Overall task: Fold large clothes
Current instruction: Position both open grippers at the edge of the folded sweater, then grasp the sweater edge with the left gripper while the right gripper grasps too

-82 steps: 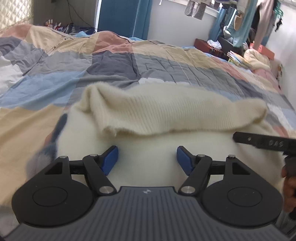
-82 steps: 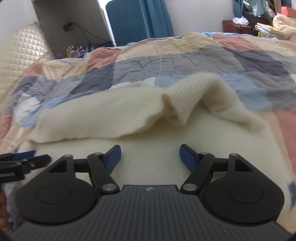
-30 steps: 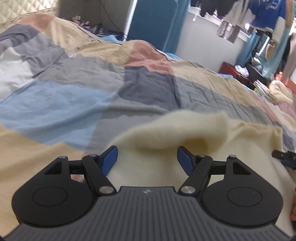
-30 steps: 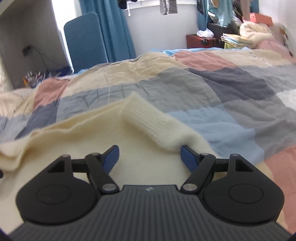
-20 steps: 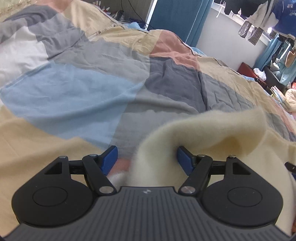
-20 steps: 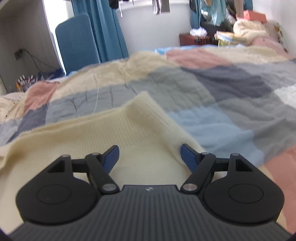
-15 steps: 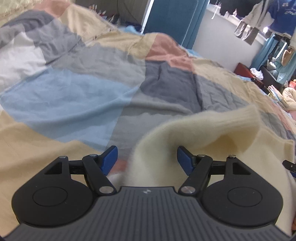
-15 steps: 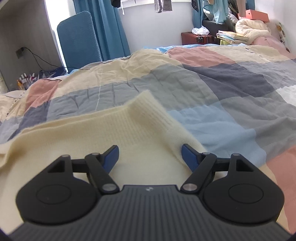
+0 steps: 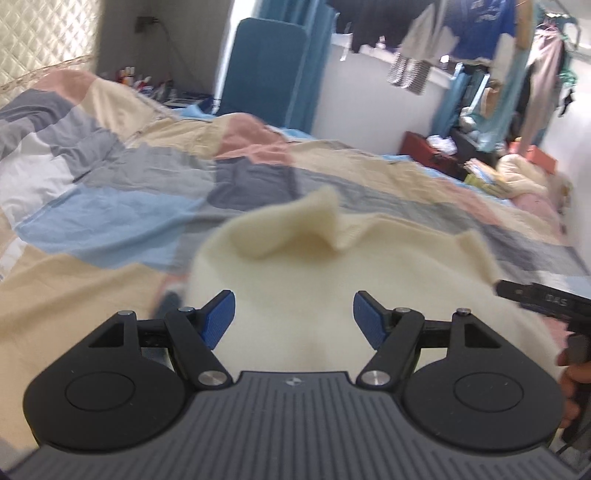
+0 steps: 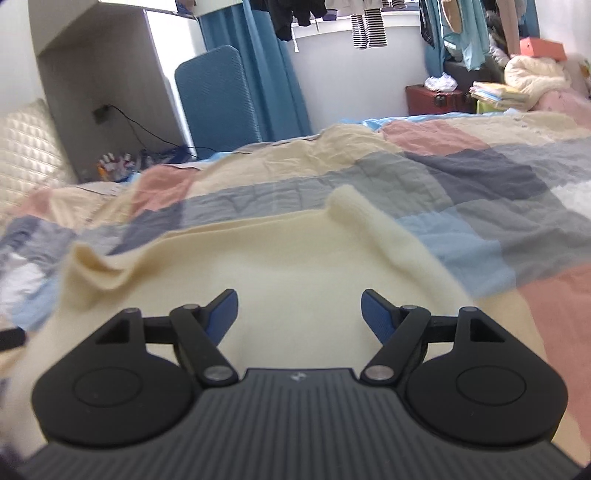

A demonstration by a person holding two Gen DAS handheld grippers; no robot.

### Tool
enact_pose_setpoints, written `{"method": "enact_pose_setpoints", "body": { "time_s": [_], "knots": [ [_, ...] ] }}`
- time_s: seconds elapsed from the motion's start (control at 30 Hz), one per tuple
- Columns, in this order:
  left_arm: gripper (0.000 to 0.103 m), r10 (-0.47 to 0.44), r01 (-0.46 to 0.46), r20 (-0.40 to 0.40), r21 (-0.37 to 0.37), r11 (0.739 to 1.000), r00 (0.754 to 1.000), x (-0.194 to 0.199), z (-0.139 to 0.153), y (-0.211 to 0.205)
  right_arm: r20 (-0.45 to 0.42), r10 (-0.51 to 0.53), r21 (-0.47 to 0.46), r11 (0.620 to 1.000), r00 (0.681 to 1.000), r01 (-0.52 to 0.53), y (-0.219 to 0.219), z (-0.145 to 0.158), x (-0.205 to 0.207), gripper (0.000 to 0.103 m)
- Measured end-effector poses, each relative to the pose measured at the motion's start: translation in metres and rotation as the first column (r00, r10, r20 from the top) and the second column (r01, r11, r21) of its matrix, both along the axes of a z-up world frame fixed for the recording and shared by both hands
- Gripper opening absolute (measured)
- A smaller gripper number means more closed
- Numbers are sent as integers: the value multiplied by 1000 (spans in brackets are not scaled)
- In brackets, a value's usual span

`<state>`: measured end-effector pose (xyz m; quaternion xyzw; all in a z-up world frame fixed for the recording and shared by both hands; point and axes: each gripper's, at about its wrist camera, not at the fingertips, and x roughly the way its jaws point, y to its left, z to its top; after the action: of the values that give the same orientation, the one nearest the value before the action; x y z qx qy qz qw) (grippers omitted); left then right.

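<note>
A cream knit sweater (image 9: 369, 266) lies bunched on a patchwork quilt (image 9: 110, 221), its near part wide and flat, with raised folds at its far edge. My left gripper (image 9: 293, 314) hovers over the sweater's near left part, blue pads apart, nothing pressed between them. In the right wrist view the same sweater (image 10: 277, 266) spreads ahead, a rolled edge (image 10: 354, 210) at its far right. My right gripper (image 10: 299, 310) hangs open over it, gripping nothing. The right gripper's tip (image 9: 535, 295) and the hand holding it (image 9: 572, 380) show at the left view's right edge.
The quilt (image 10: 480, 177) covers the whole bed. A quilted headboard (image 9: 44, 37) stands at the left. Beyond the bed are a blue chair (image 10: 218, 92), blue curtains, hanging clothes (image 9: 461, 29), a red box (image 10: 436, 98) and a pile of bedding (image 10: 532, 77).
Both grippers have drawn back and lifted. The sweater fold that sat between the left pads now lies ahead of them. The rolled edge by the right pad is now farther off.
</note>
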<state>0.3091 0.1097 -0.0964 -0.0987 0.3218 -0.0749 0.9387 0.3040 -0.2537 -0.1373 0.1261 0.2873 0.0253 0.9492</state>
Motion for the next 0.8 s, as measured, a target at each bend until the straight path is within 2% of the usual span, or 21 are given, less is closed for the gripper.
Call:
{"method": "enact_pose_setpoints", "body": {
  "time_s": [0.2,0.3,0.37,0.43,0.47,0.57,0.7,0.73,0.8],
  "knots": [
    [75,-68,66,-24,-67,996,997,-49,1,-20,0,36,115,993,999,-35,8,8,-50,76],
    [75,-81,76,-91,-49,996,993,-59,-17,-32,-68,75,136,989,995,-65,19,-3,-67,76],
    [75,-70,61,-170,-60,996,983,-59,-31,-36,-131,94,127,989,987,-78,26,-13,-70,76],
    [75,-67,53,-183,-83,995,981,-66,-32,-39,-162,98,158,985,982,-72,28,-18,-73,76],
    [75,-79,59,-177,-120,991,981,-73,-29,-38,-159,107,187,979,982,-76,28,-18,-77,76],
    [76,-105,51,-198,-261,964,975,-90,-30,-29,-143,107,261,963,984,-66,22,-14,-88,76],
    [76,-96,-13,-266,-381,924,959,-105,-43,-16,-163,133,379,923,978,-62,15,-19,-103,77],
    [76,-93,-38,-284,-426,904,954,-106,-48,-11,-168,141,404,913,976,-63,15,-20,-107,78],
    [76,-97,-98,-319,-543,834,943,-103,-63,2,-174,154,460,886,973,-59,14,-23,-112,84]
  ]
}}
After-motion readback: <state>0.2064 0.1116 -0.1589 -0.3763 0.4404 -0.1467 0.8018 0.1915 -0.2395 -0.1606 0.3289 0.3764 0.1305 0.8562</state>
